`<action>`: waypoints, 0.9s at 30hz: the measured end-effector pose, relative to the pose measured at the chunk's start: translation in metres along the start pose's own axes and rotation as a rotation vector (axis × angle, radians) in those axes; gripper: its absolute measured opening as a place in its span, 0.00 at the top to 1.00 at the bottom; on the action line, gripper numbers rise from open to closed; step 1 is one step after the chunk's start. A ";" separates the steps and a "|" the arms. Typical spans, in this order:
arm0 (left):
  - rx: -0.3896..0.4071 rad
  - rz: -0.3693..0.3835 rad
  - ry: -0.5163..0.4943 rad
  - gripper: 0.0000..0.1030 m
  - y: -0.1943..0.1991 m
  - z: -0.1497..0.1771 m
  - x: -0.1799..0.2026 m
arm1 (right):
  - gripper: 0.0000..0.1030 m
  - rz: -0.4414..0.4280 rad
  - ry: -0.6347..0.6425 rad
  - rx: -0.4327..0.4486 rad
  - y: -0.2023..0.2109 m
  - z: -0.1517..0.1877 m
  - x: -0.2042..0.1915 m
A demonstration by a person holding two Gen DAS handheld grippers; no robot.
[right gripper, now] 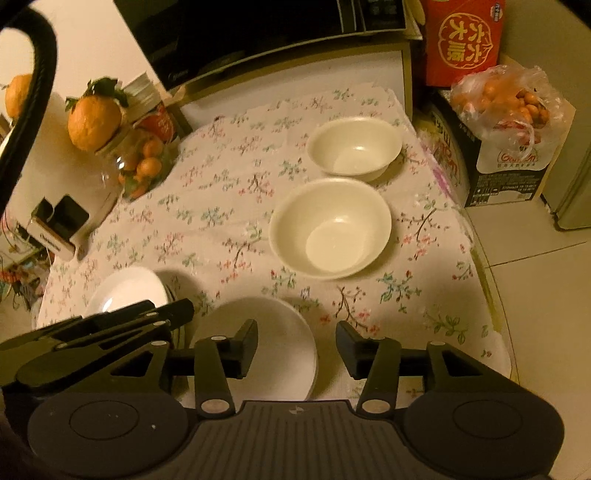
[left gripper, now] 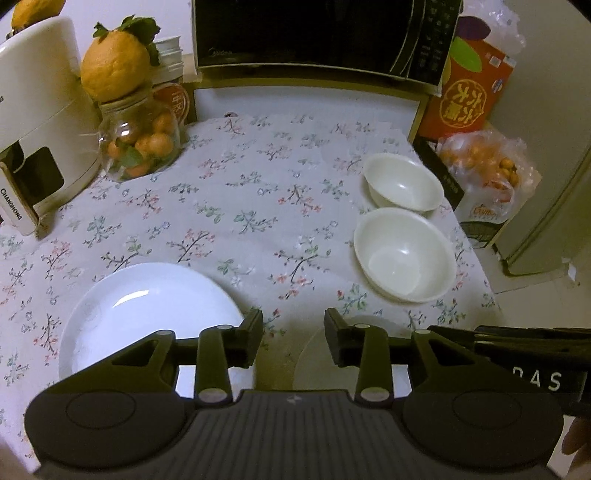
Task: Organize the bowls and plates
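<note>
Two white plates lie near the front edge of the flowered tablecloth (left gripper: 240, 206). My left gripper (left gripper: 293, 330) is open over the cloth between them, with the larger plate (left gripper: 147, 314) under its left finger and the smaller plate (left gripper: 314, 354) under its right finger. My right gripper (right gripper: 297, 341) is open above the smaller plate (right gripper: 273, 332), whose right rim lies below the gap; the pads touch nothing. Two cream bowls stand apart at the right, the nearer bowl (right gripper: 330, 227) in front of the farther bowl (right gripper: 354, 147). The left gripper (right gripper: 181, 312) shows beside the larger plate (right gripper: 129, 291).
A glass jar of small oranges (left gripper: 142, 144) topped by a big orange, and a white appliance (left gripper: 40, 122), stand at the back left. A black microwave (left gripper: 314, 33) fills the back. A red box (right gripper: 461, 37) and a bag of oranges (right gripper: 509, 99) sit past the table's right edge.
</note>
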State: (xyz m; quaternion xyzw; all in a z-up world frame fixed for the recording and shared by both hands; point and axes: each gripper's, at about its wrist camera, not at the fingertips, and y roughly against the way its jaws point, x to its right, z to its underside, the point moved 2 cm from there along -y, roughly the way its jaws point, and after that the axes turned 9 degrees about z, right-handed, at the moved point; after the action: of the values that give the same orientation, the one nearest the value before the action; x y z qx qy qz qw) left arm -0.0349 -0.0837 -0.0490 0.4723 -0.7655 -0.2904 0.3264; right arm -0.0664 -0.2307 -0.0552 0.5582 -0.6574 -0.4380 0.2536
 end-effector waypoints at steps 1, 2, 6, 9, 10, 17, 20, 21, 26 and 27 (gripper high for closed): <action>0.003 0.001 -0.003 0.67 -0.001 -0.002 0.002 | 0.53 0.000 -0.005 0.004 0.000 -0.002 0.000; 0.005 0.003 -0.004 0.67 -0.002 -0.003 0.003 | 0.50 0.000 -0.010 0.007 0.000 -0.004 0.001; 0.010 0.010 -0.012 0.67 -0.008 -0.013 0.007 | 0.45 0.008 -0.037 0.015 -0.002 -0.014 0.007; 0.019 0.000 -0.018 0.65 -0.016 -0.022 0.008 | 0.43 0.025 -0.077 0.027 -0.002 -0.024 0.015; 0.020 0.001 -0.017 0.65 -0.019 -0.024 0.008 | 0.42 0.030 -0.091 0.029 -0.003 -0.027 0.018; 0.001 0.050 0.013 0.60 -0.042 -0.045 0.000 | 0.40 0.050 -0.181 0.023 -0.012 -0.050 0.039; -0.003 0.058 0.037 0.60 -0.052 -0.053 -0.005 | 0.40 0.064 -0.213 0.016 -0.019 -0.059 0.051; -0.004 0.054 0.039 0.60 -0.056 -0.054 -0.005 | 0.40 0.072 -0.218 0.013 -0.022 -0.062 0.055; -0.032 0.083 0.041 0.60 -0.072 -0.054 0.003 | 0.40 0.096 -0.267 -0.039 -0.044 -0.066 0.070; -0.038 0.090 0.043 0.60 -0.075 -0.055 0.004 | 0.40 0.087 -0.277 -0.053 -0.049 -0.066 0.070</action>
State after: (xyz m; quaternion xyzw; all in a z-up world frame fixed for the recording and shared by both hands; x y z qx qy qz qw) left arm 0.0463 -0.1235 -0.0706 0.4374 -0.7731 -0.2799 0.3642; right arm -0.0048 -0.3167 -0.0760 0.4565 -0.6978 -0.5169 0.1937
